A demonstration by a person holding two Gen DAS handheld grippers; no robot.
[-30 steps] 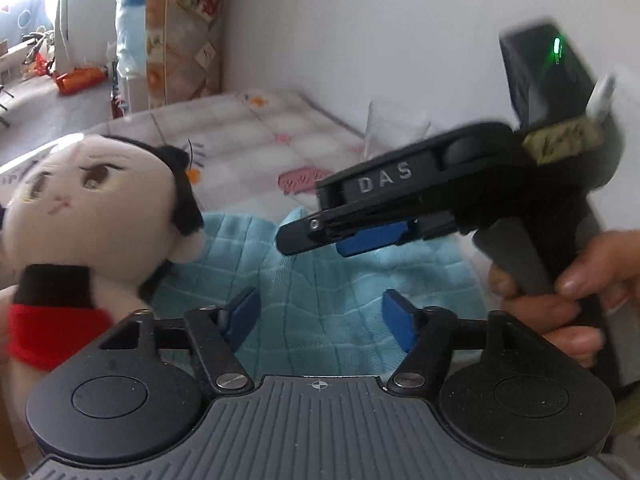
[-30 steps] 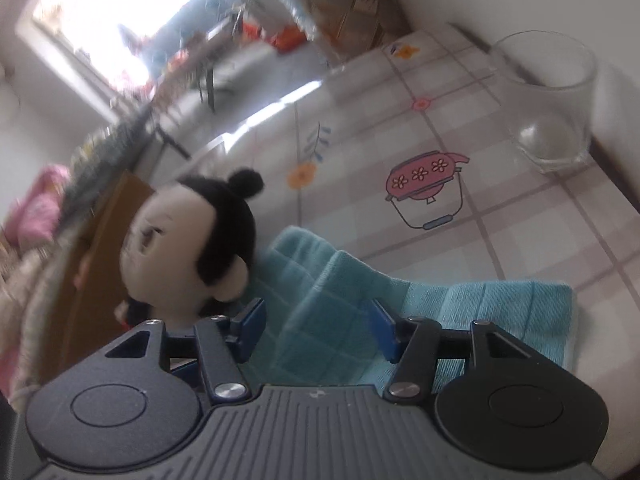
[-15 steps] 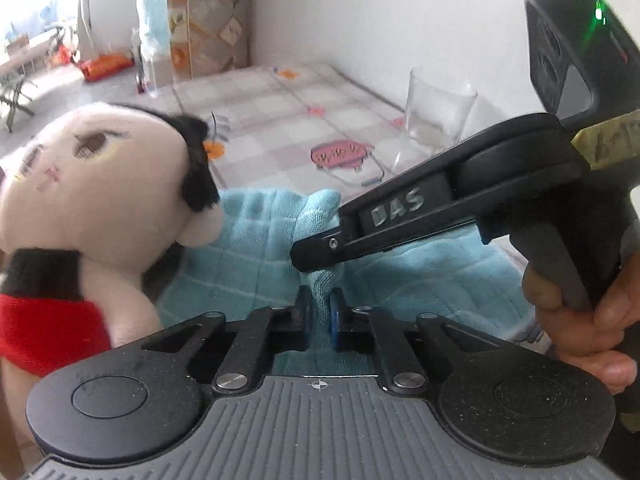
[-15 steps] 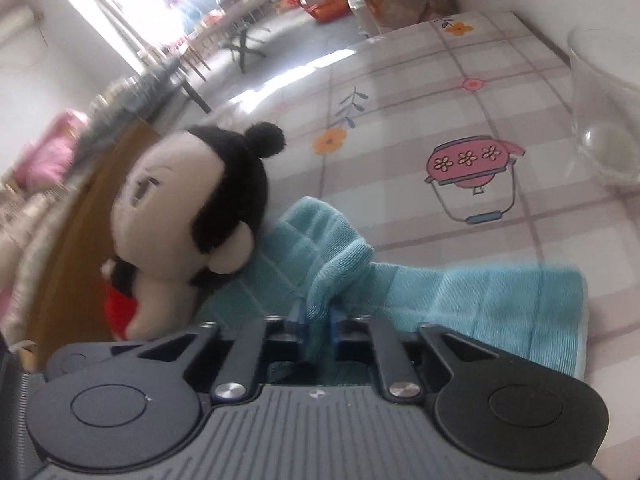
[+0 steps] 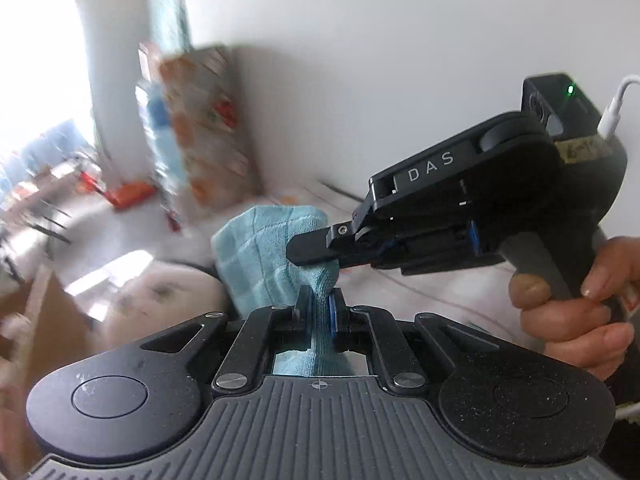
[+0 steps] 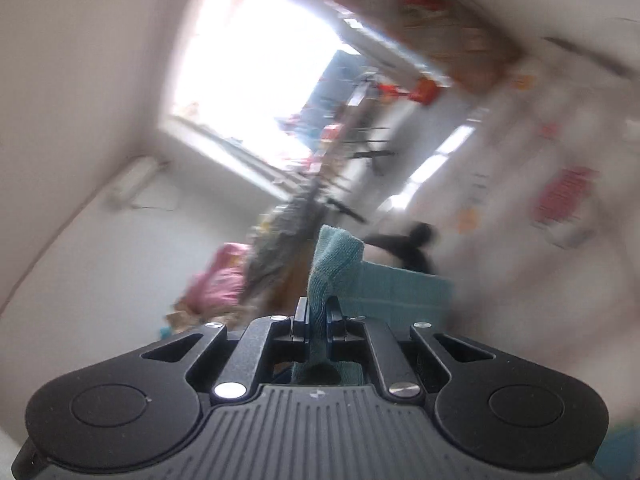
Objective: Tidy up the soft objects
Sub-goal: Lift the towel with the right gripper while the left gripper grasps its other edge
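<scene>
A light blue checked cloth (image 5: 264,252) is lifted off the table, bunched between both grippers. My left gripper (image 5: 318,306) is shut on a fold of it. In the left wrist view my right gripper (image 5: 320,258) comes in from the right, held by a hand (image 5: 576,304), its tips pinching the same cloth just above. In the right wrist view my right gripper (image 6: 318,310) is shut on the blue cloth (image 6: 336,256), which hangs on to the right. The plush doll shows blurred below the cloth as a pale head (image 5: 160,300) and as black hair (image 6: 408,248).
A table with a patterned checked cover (image 6: 560,208) lies under the cloth, smeared by motion. A white wall (image 5: 400,60) stands behind. A patterned bag or bundle (image 5: 200,120) leans at the far end, with a bright window (image 6: 256,68) and clutter beyond.
Both grippers went from open over the flat cloth to shut on a fold of it. They then lifted it off the table, and both views swung upward.
</scene>
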